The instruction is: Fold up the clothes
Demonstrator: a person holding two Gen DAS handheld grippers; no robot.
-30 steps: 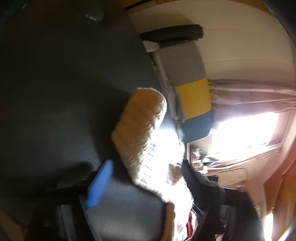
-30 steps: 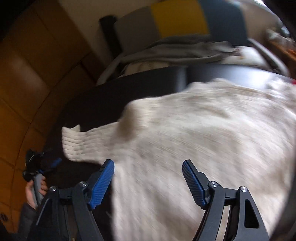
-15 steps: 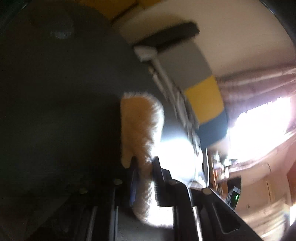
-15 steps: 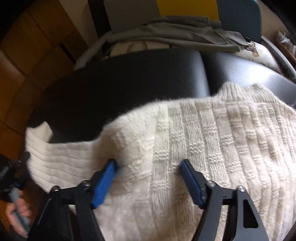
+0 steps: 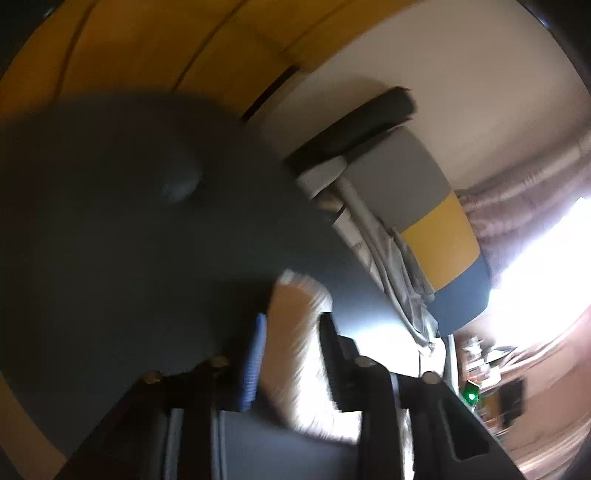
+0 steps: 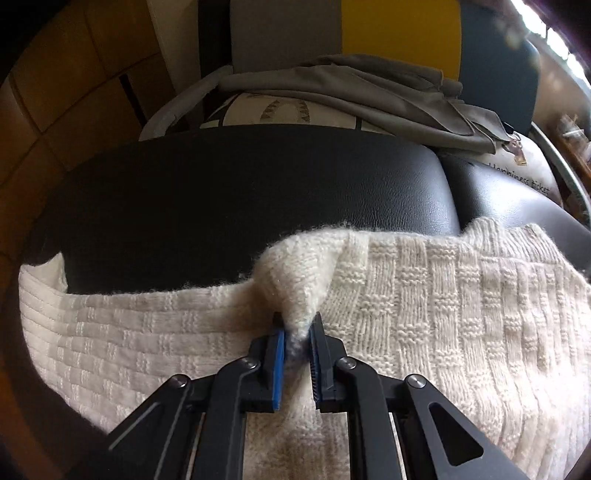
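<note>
The cream knitted sweater lies spread across the near part of a black leather cushion, its sleeve running out to the left. The right gripper is clamped on a raised pinch of knit near the shoulder, pads pressed into the wool. The left gripper, seen in a blurred view, has the sleeve cuff between its pads, apparently gripped; behind the cushion, grey garments are heaped on a grey, yellow and blue chair.
</note>
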